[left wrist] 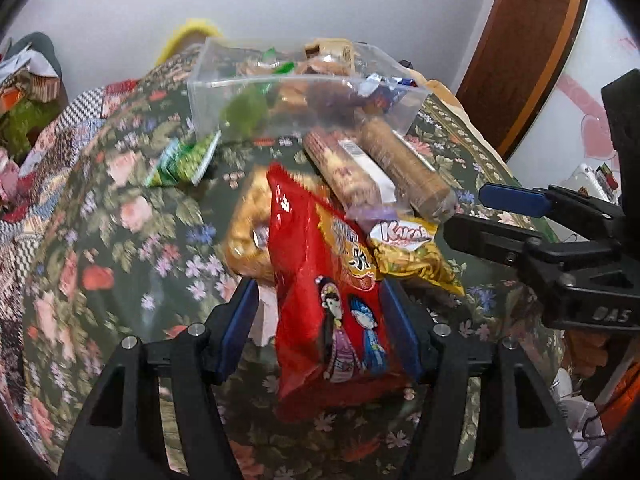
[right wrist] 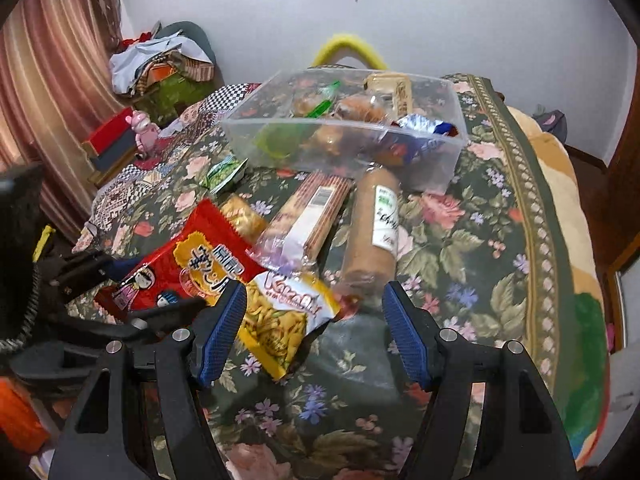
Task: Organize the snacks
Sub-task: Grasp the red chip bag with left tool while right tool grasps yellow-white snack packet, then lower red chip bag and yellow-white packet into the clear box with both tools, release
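Note:
A red snack bag [left wrist: 332,292] with cartoon figures lies between the open fingers of my left gripper [left wrist: 320,328]; whether the pads touch it I cannot tell. It also shows in the right wrist view [right wrist: 180,268]. A yellow Kakao bag [right wrist: 280,316] lies partly between the open fingers of my right gripper [right wrist: 316,332], which also shows in the left wrist view [left wrist: 480,216]. Two biscuit rolls [right wrist: 308,216] [right wrist: 372,224] lie past them. A clear plastic bin [right wrist: 440,160] holds several snacks. A green packet [right wrist: 224,174] lies left of the bin.
The snacks lie on a floral bedspread [right wrist: 460,248]. A patchwork blanket [right wrist: 132,188], a pink toy [right wrist: 142,132] and a pile of clothes [right wrist: 160,64] are at the left. A curtain [right wrist: 44,80] hangs at far left, a wooden door [left wrist: 520,40] at right.

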`<state>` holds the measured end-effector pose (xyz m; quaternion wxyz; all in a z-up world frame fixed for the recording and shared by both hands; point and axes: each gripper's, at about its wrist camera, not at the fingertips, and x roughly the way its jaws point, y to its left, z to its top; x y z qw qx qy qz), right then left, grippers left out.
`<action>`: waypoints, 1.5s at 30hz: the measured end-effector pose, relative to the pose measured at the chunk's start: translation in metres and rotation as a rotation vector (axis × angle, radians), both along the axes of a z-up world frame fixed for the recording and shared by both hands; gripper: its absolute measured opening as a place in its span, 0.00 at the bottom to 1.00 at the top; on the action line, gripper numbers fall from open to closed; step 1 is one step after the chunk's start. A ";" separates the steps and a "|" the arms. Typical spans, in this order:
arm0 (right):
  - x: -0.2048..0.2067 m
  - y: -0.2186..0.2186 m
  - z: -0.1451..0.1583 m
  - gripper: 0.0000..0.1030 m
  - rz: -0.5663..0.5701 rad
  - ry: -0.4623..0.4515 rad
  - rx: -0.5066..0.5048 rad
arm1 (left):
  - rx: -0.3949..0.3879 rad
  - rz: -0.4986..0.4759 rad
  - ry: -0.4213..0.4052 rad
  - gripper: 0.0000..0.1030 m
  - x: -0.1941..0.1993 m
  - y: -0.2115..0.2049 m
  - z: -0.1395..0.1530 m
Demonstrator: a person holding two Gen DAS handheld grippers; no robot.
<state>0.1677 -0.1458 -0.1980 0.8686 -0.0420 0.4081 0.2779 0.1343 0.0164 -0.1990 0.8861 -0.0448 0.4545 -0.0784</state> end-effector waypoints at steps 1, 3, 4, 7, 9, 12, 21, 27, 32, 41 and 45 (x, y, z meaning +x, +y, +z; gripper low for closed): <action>-0.001 0.000 -0.001 0.65 -0.001 0.004 0.002 | -0.010 0.007 -0.009 0.60 0.000 0.001 -0.001; -0.002 0.000 -0.004 0.65 0.004 0.013 0.003 | -0.023 0.014 -0.042 0.47 -0.001 0.003 0.000; -0.001 0.001 -0.006 0.65 0.004 0.020 0.002 | -0.028 0.012 -0.050 0.40 -0.002 0.003 0.000; 0.001 0.004 -0.013 0.65 -0.001 0.050 0.006 | -0.012 0.022 -0.085 0.33 -0.005 0.006 0.004; 0.004 0.008 -0.018 0.65 -0.003 0.070 0.008 | 0.003 0.034 -0.114 0.30 -0.009 0.010 0.009; 0.009 0.016 -0.026 0.65 0.008 0.120 0.027 | 0.015 0.054 -0.142 0.27 -0.010 0.017 0.015; 0.010 0.035 -0.041 0.64 0.018 0.121 -0.017 | 0.044 0.050 -0.157 0.27 -0.008 0.018 0.013; 0.003 0.030 -0.038 0.30 0.045 0.103 0.014 | 0.038 0.047 -0.159 0.25 -0.004 0.014 0.014; 0.000 0.017 -0.027 0.23 0.042 0.089 0.049 | 0.061 0.037 -0.198 0.24 -0.011 0.007 0.028; 0.000 -0.014 0.007 0.23 -0.002 0.002 0.084 | 0.061 0.056 -0.281 0.24 -0.011 0.005 0.068; 0.008 -0.024 0.027 0.23 -0.027 -0.048 0.109 | 0.062 0.072 -0.304 0.24 -0.002 0.008 0.083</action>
